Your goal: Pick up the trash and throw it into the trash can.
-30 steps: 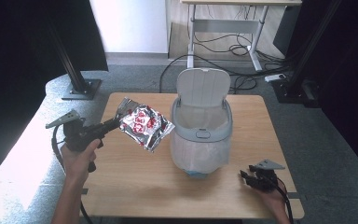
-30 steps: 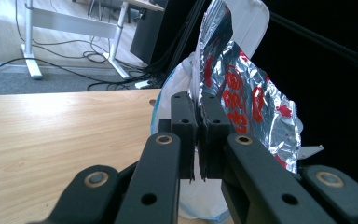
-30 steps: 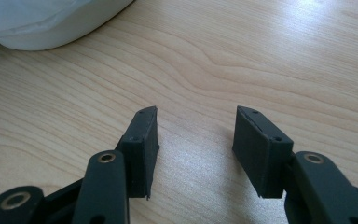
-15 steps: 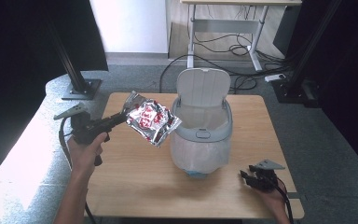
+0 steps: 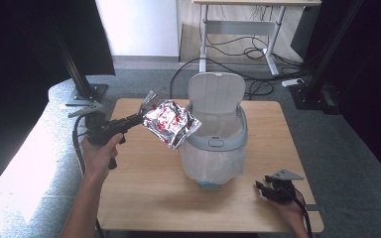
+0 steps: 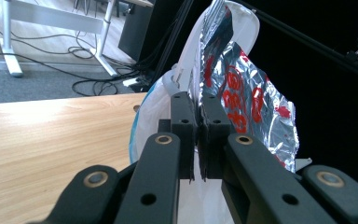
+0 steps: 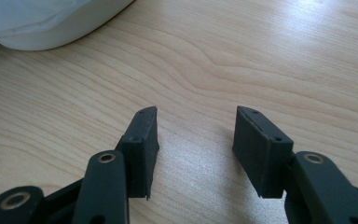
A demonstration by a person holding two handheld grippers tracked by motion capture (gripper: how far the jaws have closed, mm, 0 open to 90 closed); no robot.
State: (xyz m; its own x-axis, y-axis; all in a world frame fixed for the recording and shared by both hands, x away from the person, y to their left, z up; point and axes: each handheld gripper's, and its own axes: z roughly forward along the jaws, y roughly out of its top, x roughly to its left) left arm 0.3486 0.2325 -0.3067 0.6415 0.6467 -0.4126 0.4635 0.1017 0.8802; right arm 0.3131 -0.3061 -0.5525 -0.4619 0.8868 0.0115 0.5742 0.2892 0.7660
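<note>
Nearest me, low at the right front edge of the wooden table (image 5: 144, 188), my right gripper (image 5: 272, 190) rests in my hand with its jaws standing apart and nothing between them; the right gripper view shows bare wood grain in the gap (image 7: 196, 140) and the pale curve of the bin liner beyond. Farther in and to the left, my left hand (image 5: 99, 151) carries my left gripper (image 5: 140, 119) above the table, its jaws pressed tight on the edge of a crinkled foil snack bag (image 5: 171, 121), silver with red print. In the left gripper view the pads (image 6: 183, 122) meet on the thin foil edge, and the bag (image 6: 242, 102) rises above and to the right of them. The bag hangs in the air, just beside the left rim of a white waste bin (image 5: 217, 144) that stands at the table's middle, lined with a thin white liner, its hinged lid (image 5: 216, 94) raised upright at the back. That rim lies directly between the bag and the bin's mouth. Past the table, a grey desk frame (image 5: 238, 29) stands over loose cables on the floor
</note>
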